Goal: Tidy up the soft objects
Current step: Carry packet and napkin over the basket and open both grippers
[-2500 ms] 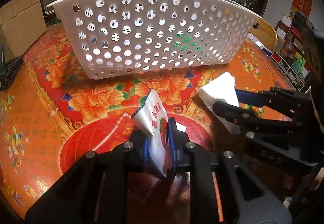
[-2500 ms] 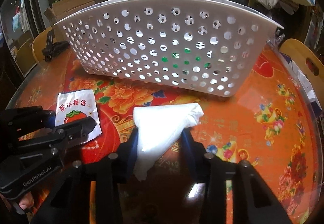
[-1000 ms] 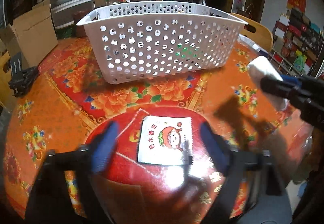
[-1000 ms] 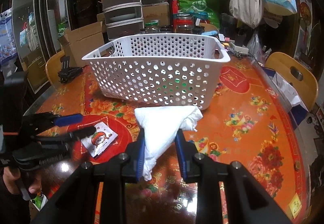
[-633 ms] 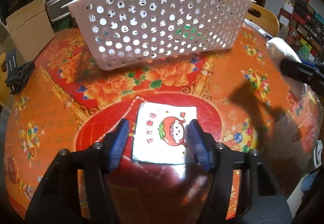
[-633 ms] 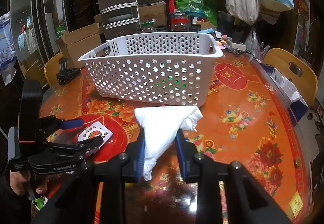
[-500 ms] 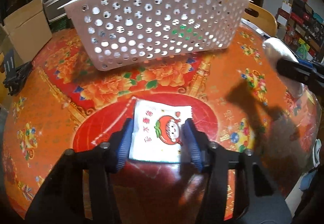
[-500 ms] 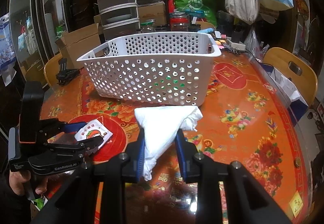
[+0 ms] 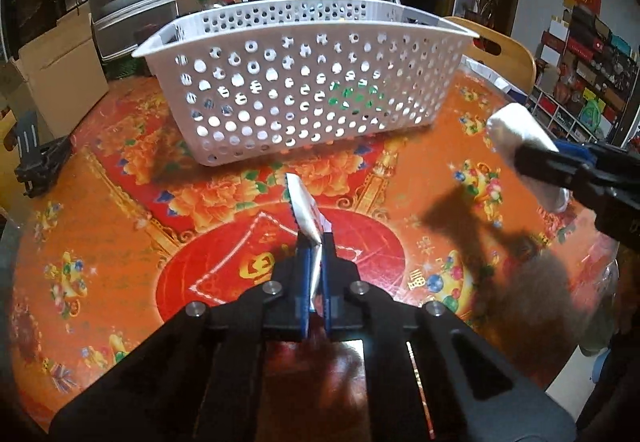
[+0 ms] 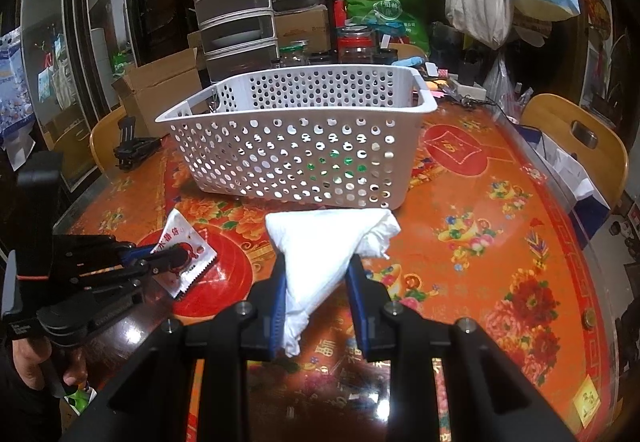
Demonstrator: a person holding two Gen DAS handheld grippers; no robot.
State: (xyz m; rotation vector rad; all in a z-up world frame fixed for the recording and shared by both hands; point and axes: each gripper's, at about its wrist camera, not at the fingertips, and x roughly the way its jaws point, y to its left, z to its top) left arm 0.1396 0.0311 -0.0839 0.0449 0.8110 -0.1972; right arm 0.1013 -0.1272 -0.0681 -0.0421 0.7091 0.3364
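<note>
Your left hand-held gripper [image 9: 315, 256] is clamped on the snack sachet [image 9: 305, 212]; the right hand-held gripper [image 10: 316, 284] pinches the white cloth [image 10: 330, 242]. The basket [image 9: 304, 98] sits at twelve o'clock, nearer your left.

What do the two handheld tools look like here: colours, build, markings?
Both tools are matte black angular linkages with silver pivot screws and blue pads on the fingers. The left tool has a chunky black body with an orange band and small white lettering, too blurred to read. The right tool looks built the same.
</note>
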